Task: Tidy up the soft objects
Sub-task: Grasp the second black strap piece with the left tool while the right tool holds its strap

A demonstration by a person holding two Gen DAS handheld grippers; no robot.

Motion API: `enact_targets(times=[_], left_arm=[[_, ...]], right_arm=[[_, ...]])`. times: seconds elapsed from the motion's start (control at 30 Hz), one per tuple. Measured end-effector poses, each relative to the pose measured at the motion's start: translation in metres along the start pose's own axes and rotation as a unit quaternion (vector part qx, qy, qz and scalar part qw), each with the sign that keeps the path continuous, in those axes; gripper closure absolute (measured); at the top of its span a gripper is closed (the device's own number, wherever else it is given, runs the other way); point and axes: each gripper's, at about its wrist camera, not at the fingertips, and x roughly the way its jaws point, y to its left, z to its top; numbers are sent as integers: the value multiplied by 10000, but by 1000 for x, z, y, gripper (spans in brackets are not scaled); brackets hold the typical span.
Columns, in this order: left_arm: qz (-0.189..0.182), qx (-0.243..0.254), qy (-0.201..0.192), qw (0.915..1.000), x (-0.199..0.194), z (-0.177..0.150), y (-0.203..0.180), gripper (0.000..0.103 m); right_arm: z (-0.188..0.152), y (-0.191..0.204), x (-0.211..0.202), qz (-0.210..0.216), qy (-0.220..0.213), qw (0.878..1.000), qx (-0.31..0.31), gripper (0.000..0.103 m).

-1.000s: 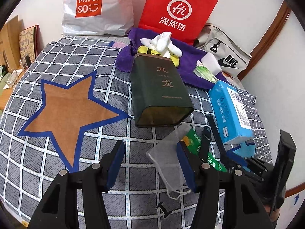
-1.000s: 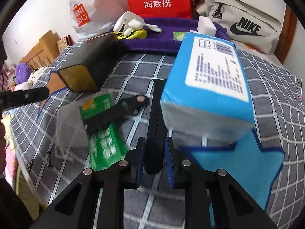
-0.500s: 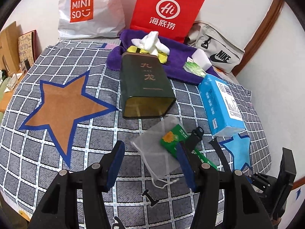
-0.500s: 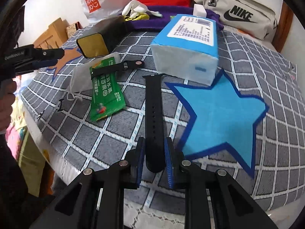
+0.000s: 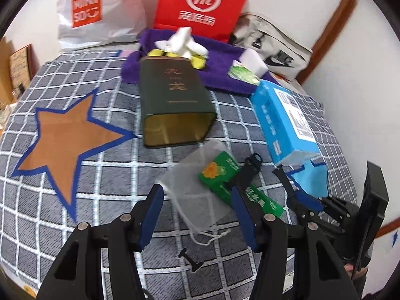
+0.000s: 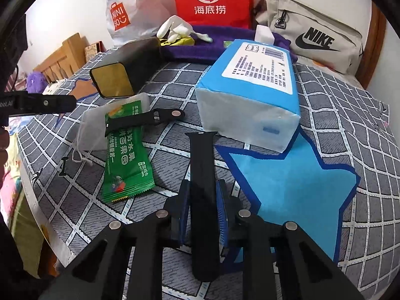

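Note:
My right gripper (image 6: 203, 197) is shut on a black watch strap (image 6: 201, 160) and holds it just above the checked cloth, left of the blue star patch (image 6: 290, 175). It shows at the right of the left wrist view (image 5: 303, 198). My left gripper (image 5: 197, 205) is open and empty, hovering over a white mesh pouch (image 5: 197, 175) and a green wipes packet (image 5: 225, 175). A second black strap piece (image 6: 147, 120) lies across the packet (image 6: 125, 155). A blue tissue pack (image 6: 252, 87) lies behind the star.
A dark green tin (image 5: 172, 100) lies on its side mid-cloth, beside a brown star patch (image 5: 67, 135). At the back, a purple towel (image 5: 220, 50) holds white gloves (image 5: 182, 42) and a sponge. Shopping bags and a Nike bag (image 6: 315, 40) line the wall.
My right gripper, still holding the strap, has moved forward and lower toward the tissue pack and blue star. My left gripper has drifted closer to the mesh pouch.

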Motion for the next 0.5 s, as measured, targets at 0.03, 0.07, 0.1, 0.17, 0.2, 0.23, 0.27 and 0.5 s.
enact_targets(times=[0.03, 0.07, 0.1, 0.17, 0.2, 0.23, 0.27, 0.5], left_arm=[[-26, 48, 18, 10000, 2, 0, -3, 49], [-62, 118, 44, 9999, 5, 0, -7, 49], [-93, 183, 64, 9998, 6, 0, -11, 49], [-152, 363, 102, 9992, 12, 1, -21, 49], [-172, 460, 121, 9987, 15, 2, -27, 49], [-182, 524, 136, 9984, 18, 3, -31, 49], [-190, 620, 154, 9978, 21, 4, -36, 49], [95, 1261, 262, 9916, 42, 9, -66, 49]], right_arm=[[0, -2, -2, 56, 13, 10000, 29, 83], [0, -4, -5, 104, 7, 9999, 55, 83], [0, -4, -7, 158, -19, 9999, 57, 83], [-1, -3, -16, 234, -103, 9997, -19, 83], [-1, -2, -21, 233, -157, 9996, -63, 83], [-1, -1, -25, 240, -194, 9995, -82, 83], [-2, -2, -31, 274, -253, 9993, -80, 83], [0, -13, -65, 358, -645, 9973, -19, 83]])
